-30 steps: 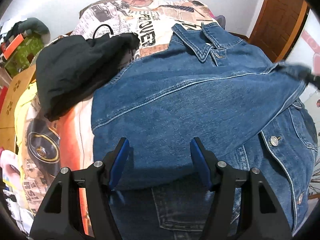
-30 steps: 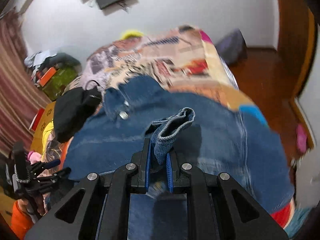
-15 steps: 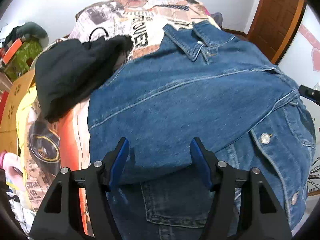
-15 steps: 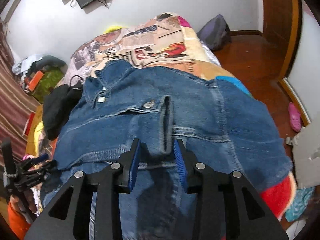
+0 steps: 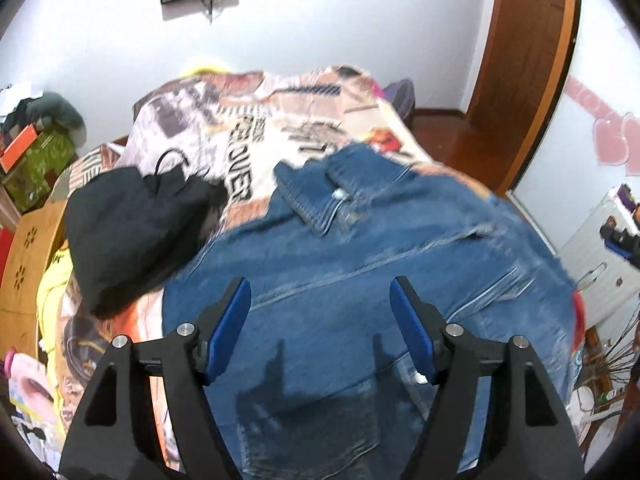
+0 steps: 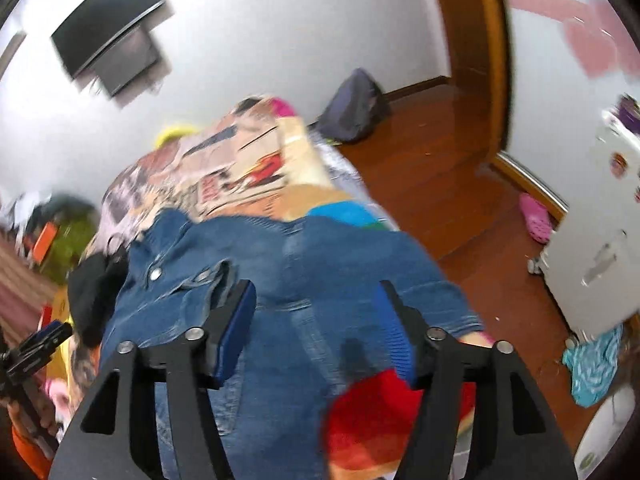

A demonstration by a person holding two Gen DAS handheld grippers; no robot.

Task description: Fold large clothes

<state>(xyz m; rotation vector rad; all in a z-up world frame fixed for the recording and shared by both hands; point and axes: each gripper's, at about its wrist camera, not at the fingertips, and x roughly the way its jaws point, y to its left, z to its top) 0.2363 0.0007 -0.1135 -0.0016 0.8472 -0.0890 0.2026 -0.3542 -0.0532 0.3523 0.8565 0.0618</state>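
Observation:
A blue denim jacket [image 5: 360,280] lies spread on the bed, collar toward the far wall, one side folded over its front. It also shows in the right wrist view [image 6: 304,272]. My left gripper [image 5: 320,304] is open and empty, held above the jacket's near part. My right gripper [image 6: 316,308] is open and empty above the jacket's right side, near the bed's edge. The left gripper [image 6: 36,344] shows at the left edge of the right wrist view.
A black garment [image 5: 132,224] lies on the patterned bedspread [image 5: 248,128] left of the jacket. Cardboard and clutter [image 5: 32,168] stand left of the bed. A wooden floor [image 6: 460,184], a white cabinet [image 6: 600,248] and a door frame [image 5: 520,80] are to the right.
My right gripper let go of the denim sleeve, opened wide and pulled back. Both grippers have risen and tilted up, so more wall shows.

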